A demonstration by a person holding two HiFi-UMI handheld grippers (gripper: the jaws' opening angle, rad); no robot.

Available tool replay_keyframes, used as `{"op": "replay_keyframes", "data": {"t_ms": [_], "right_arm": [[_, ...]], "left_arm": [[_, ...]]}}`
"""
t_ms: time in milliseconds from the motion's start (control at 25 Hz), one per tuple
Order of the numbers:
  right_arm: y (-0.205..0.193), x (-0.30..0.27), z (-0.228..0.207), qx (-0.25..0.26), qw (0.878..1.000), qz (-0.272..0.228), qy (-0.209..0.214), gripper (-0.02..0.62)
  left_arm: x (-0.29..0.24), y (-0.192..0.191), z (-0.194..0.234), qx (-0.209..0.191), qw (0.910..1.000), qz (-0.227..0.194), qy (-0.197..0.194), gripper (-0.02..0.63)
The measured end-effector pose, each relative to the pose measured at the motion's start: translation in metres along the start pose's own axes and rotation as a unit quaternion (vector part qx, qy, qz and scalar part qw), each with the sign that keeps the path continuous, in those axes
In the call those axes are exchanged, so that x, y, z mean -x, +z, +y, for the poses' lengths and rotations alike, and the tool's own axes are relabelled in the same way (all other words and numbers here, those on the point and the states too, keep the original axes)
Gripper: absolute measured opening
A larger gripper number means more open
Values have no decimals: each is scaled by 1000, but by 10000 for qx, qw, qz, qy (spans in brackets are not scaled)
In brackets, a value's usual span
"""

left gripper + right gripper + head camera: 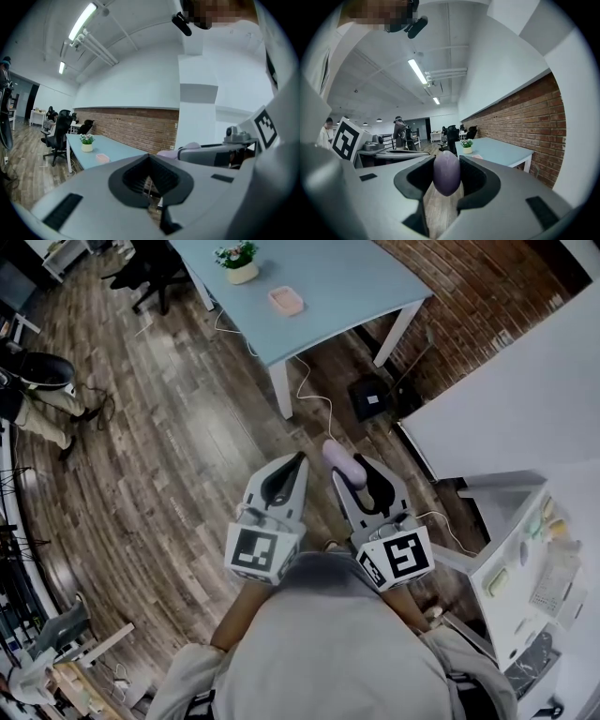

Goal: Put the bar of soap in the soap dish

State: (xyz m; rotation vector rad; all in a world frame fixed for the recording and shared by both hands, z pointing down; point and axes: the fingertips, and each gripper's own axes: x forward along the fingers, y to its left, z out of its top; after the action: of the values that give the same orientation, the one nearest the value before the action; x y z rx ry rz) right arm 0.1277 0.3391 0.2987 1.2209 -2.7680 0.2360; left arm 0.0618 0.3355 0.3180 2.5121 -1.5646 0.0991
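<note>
A purple oval bar of soap (446, 174) sits upright between the pads of my right gripper (446, 161), which is shut on it. In the head view the soap (337, 458) sticks out ahead of the right gripper (351, 472), held over the wood floor. A pink soap dish (286, 301) lies on a light blue table (347, 282) some way ahead. It is small in the right gripper view, soap dish (478, 157), and the left gripper view, soap dish (102, 158). My left gripper (298, 465) is beside the right one, jaws together, holding nothing.
A potted plant (237, 261) stands on the table behind the dish. White cables and a black box (370, 397) lie on the floor by the table leg. A white shelf unit (511, 568) is at my right, a brick wall (525, 117) beyond. Office chairs (58, 136) and people are farther off.
</note>
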Motion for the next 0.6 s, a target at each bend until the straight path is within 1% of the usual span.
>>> {"op": "replay_keyframes", "data": {"t_ms": [120,360,560,600], "right_arm": [[4,-26,8,-18,10000,-22,30,161],[13,-71,23,37,9999,-62,-79,161],[13,-91,26,12,9998,-32,-213,161],[13,-93,26,13,9997,-27,-237,160]], "left_arm": [[-4,10,25,37,9999,-95,-18,3],[-9,24,72,-108,9997,-155,-147,3],[-14,21,94,-124,9995,-101,-262,3],[-15,21,97,-76,9996,-110,-268,3]]}}
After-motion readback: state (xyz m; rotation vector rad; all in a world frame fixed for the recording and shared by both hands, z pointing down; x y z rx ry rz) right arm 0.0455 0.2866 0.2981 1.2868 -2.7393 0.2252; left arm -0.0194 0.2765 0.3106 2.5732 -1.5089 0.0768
